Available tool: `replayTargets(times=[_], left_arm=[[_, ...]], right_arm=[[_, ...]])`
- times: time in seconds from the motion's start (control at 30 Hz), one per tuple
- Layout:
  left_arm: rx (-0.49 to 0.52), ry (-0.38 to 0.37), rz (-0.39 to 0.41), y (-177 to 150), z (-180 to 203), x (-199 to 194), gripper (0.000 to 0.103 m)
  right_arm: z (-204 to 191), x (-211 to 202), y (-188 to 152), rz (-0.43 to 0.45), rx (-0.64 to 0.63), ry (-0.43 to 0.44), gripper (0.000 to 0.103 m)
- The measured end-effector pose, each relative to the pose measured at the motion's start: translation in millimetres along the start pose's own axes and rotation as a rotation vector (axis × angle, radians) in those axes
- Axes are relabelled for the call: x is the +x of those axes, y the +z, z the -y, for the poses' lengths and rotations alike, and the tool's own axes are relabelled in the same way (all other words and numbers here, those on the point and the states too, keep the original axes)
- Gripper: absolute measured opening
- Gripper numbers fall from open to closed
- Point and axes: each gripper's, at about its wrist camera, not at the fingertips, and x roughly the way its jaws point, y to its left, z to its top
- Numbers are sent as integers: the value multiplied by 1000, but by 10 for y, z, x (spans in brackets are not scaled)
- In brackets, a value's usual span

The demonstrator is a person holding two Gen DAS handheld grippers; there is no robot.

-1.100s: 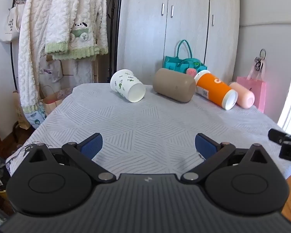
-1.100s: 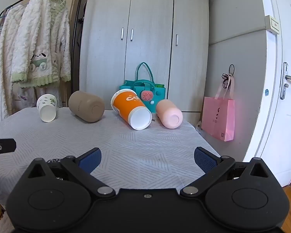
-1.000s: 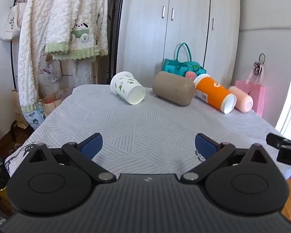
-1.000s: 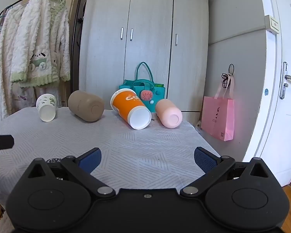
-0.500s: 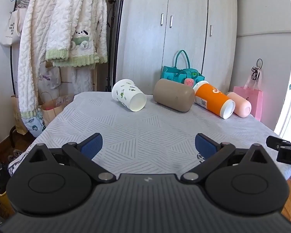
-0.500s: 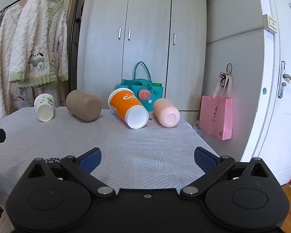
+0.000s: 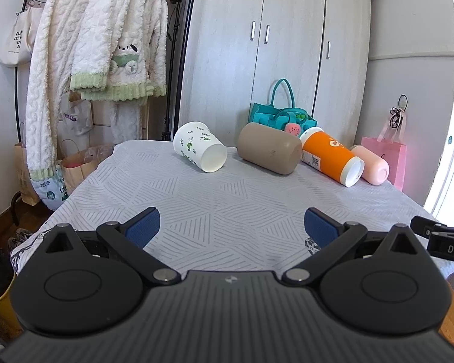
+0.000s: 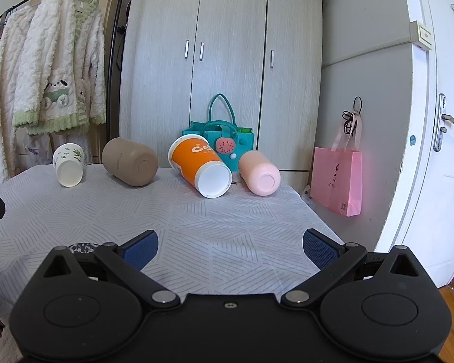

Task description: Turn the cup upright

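Observation:
Four cups lie on their sides in a row at the far edge of a table with a grey patterned cloth (image 7: 227, 199): a white cup with green prints (image 7: 199, 150) (image 8: 68, 164), a tan cup (image 7: 268, 152) (image 8: 129, 161), an orange cup (image 7: 330, 156) (image 8: 198, 165) and a pink cup (image 7: 370, 165) (image 8: 259, 173). My left gripper (image 7: 231, 230) is open and empty over the near part of the table. My right gripper (image 8: 229, 249) is open and empty, near the table's right front. Both are well short of the cups.
A grey wardrobe (image 8: 221, 69) and a teal bag (image 8: 224, 139) stand behind the table. White robes (image 7: 100, 45) hang on a rack at the left. A pink bag (image 8: 337, 178) and a white door (image 8: 435, 151) are at the right.
Both views have tilted up slightly and the cups sit lower in frame. The cups have not moved. Both grippers stay open.

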Motion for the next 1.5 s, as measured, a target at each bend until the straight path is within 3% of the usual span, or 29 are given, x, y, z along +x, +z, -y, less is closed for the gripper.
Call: replayTargets(times=[1.5], left_arm=[[2,33,-18,-32,28,46,103]], right_arm=[[-11,-4,-4,-14,-5,-6,103]])
